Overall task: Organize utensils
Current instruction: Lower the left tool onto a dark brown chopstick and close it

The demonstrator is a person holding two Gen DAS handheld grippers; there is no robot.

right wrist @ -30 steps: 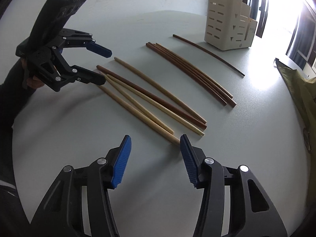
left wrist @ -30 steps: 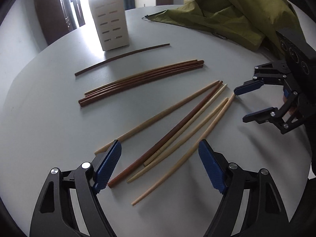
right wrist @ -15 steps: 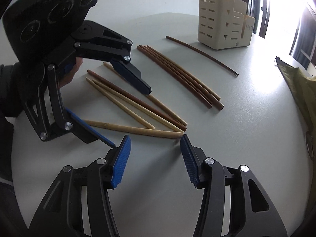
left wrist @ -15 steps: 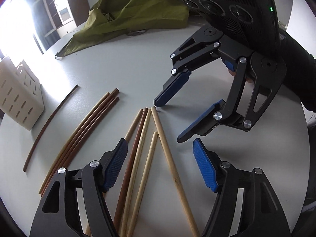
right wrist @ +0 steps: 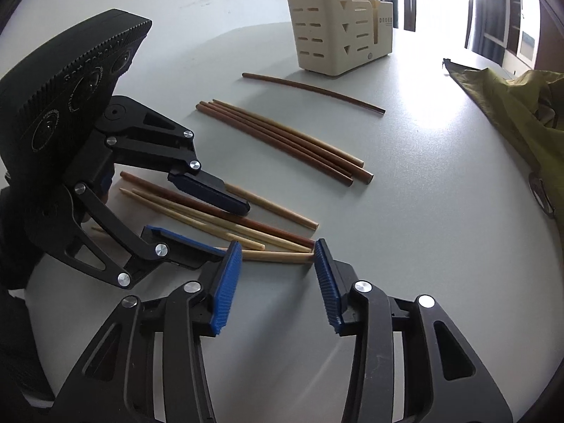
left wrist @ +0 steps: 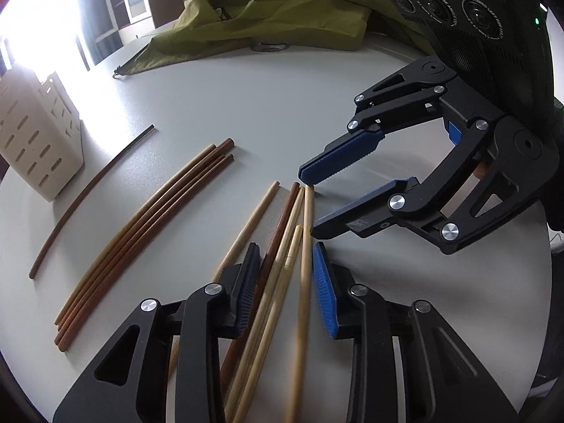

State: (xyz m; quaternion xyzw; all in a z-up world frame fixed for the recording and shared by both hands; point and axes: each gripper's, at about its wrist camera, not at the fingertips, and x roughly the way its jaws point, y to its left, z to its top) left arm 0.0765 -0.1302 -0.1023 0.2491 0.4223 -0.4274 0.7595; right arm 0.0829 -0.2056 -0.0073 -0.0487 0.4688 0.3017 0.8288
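Observation:
Several loose chopsticks, pale and dark brown (left wrist: 282, 232) (right wrist: 225, 216), lie fanned on the white table (left wrist: 229, 105). My left gripper (left wrist: 285, 278) (right wrist: 229, 229) straddles this bunch and its jaws are closing; the sticks between the blue pads still lie splayed with gaps. My right gripper (right wrist: 275, 257) (left wrist: 312, 202) faces it from the sticks' other end, jaws also closing. The blunt end of one pale chopstick (right wrist: 282, 256) (left wrist: 307, 218) lies between its tips, which do not press on it. A cream slotted utensil holder (left wrist: 35, 134) (right wrist: 338, 28) stands upright beyond.
A tight group of brown chopsticks (left wrist: 141, 232) (right wrist: 282, 137) and one thin dark stick (left wrist: 88, 190) (right wrist: 310, 88) lie between the loose bunch and the holder. An olive-green cloth (left wrist: 264, 10) (right wrist: 521, 112) is heaped at the table's edge. A dark sleeve shows behind each gripper.
My left gripper swung round to face the right one and narrowed its jaws around the loose chopsticks. The right jaws narrowed too. The skewed pale chopstick now lies nearly in line with the others.

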